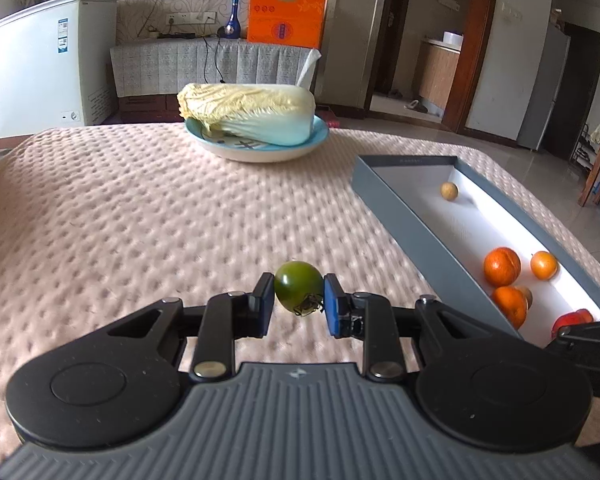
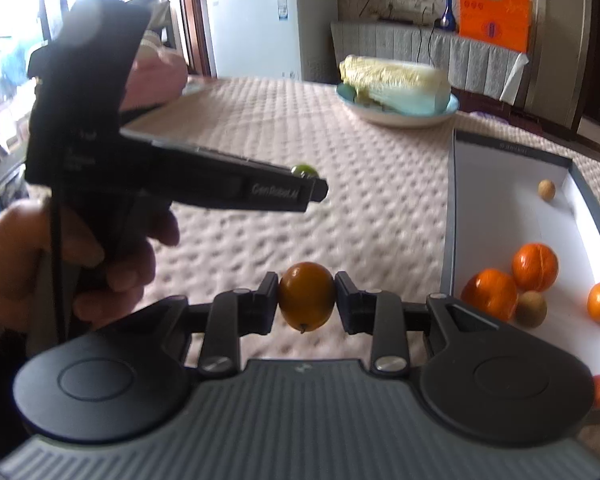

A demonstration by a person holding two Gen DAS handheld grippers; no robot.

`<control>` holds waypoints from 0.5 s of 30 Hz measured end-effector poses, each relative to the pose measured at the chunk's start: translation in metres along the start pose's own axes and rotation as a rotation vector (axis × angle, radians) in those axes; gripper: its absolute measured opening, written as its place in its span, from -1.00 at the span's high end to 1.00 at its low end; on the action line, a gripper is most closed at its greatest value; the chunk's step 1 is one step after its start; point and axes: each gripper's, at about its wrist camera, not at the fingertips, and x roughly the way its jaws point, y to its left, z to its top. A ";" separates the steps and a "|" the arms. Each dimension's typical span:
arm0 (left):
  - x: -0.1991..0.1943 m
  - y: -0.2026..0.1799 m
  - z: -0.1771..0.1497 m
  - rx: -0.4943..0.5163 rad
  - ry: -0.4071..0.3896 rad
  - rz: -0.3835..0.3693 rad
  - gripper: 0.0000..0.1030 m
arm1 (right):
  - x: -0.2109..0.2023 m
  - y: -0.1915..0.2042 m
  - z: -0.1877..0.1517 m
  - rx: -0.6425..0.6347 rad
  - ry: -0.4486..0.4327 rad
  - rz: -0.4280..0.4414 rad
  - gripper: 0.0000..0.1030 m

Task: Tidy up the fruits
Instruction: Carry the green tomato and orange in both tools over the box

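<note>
My left tongs (image 1: 299, 295) grip a green tomato (image 1: 298, 290); my right tongs (image 2: 307, 300) grip an orange-brown fruit (image 2: 307, 301). Both hang above the quilted surface (image 1: 140, 208). The grey box (image 2: 456, 200) of fruit lies right of both, nearer my right tongs. Its near end is cut off.
</note>
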 end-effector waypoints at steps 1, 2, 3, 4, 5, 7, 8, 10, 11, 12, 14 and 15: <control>-0.002 0.001 0.002 -0.002 -0.003 0.006 0.41 | -0.003 0.000 0.002 0.009 -0.019 0.000 0.35; -0.005 0.003 0.003 -0.005 -0.007 0.012 0.41 | -0.006 -0.001 0.004 0.015 -0.035 -0.001 0.35; -0.007 0.004 0.005 -0.007 -0.011 0.016 0.41 | -0.008 -0.001 0.005 0.021 -0.052 -0.003 0.35; -0.010 0.005 0.007 -0.011 -0.015 0.022 0.41 | -0.011 -0.002 0.006 0.026 -0.068 -0.002 0.35; -0.012 0.005 0.008 -0.014 -0.020 0.025 0.41 | -0.014 -0.003 0.007 0.031 -0.084 -0.002 0.35; -0.016 0.005 0.011 -0.018 -0.029 0.030 0.41 | -0.023 -0.006 0.009 0.041 -0.118 -0.009 0.35; -0.018 0.003 0.012 -0.018 -0.033 0.032 0.41 | -0.028 -0.009 0.010 0.048 -0.135 -0.015 0.35; -0.019 -0.002 0.014 -0.012 -0.035 0.029 0.41 | -0.038 -0.016 0.010 0.070 -0.164 -0.029 0.35; -0.020 -0.006 0.014 -0.007 -0.037 0.025 0.41 | -0.043 -0.020 0.010 0.082 -0.175 -0.034 0.35; -0.020 -0.010 0.015 -0.002 -0.039 0.020 0.41 | -0.048 -0.025 0.009 0.093 -0.185 -0.043 0.35; -0.022 -0.019 0.015 0.010 -0.047 0.008 0.41 | -0.058 -0.034 0.006 0.113 -0.201 -0.060 0.35; -0.022 -0.024 0.016 0.014 -0.050 0.001 0.41 | -0.063 -0.039 0.005 0.122 -0.207 -0.070 0.35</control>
